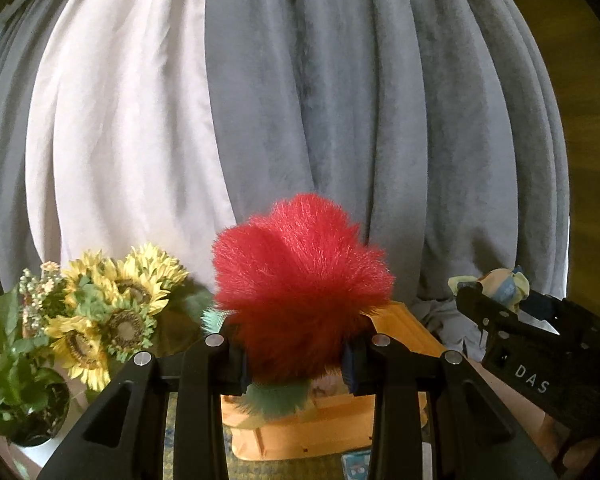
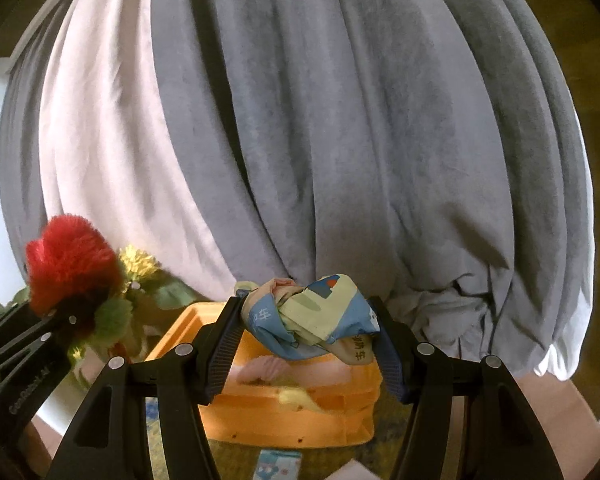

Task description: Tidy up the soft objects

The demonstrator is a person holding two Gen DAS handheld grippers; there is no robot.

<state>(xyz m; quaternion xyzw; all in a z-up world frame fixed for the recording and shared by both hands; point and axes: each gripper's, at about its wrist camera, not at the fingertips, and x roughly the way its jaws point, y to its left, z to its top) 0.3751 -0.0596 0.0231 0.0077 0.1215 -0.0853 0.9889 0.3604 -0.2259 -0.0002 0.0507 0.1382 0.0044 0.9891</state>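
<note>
The left claw (image 1: 296, 356) is clenched on a fluffy toy (image 1: 300, 268): its two fingers press into the dark lower part of the fur from both sides, and the big red tuft stands up above them. A green tuft of the same toy hangs just below the fingers. In the right wrist view this toy (image 2: 70, 270) shows at the far left, held up in the air by the left claw.

The right claw (image 2: 306, 344) is grasping a bunched cloth (image 2: 316, 320) with pale yellow, blue and pink print. Both ribbed pads touch it, one on each side, and the cloth bulges up between them. In the left wrist view the same cloth (image 1: 496, 282) sits at the tip of the right claw (image 1: 488, 300), on the right side.

Under both claws stands an orange crate (image 2: 296, 420) on a patterned cloth over the worktop (image 2: 560, 420). Some pink and yellow soft things lie inside it, but they are too blurred to name. Both held things are above the crate, not in it.

To the left of the crate there is a bunch of sunflowers (image 1: 116, 308) in a dark pot. Behind everything hang grey and white curtains (image 1: 340, 120).
</note>
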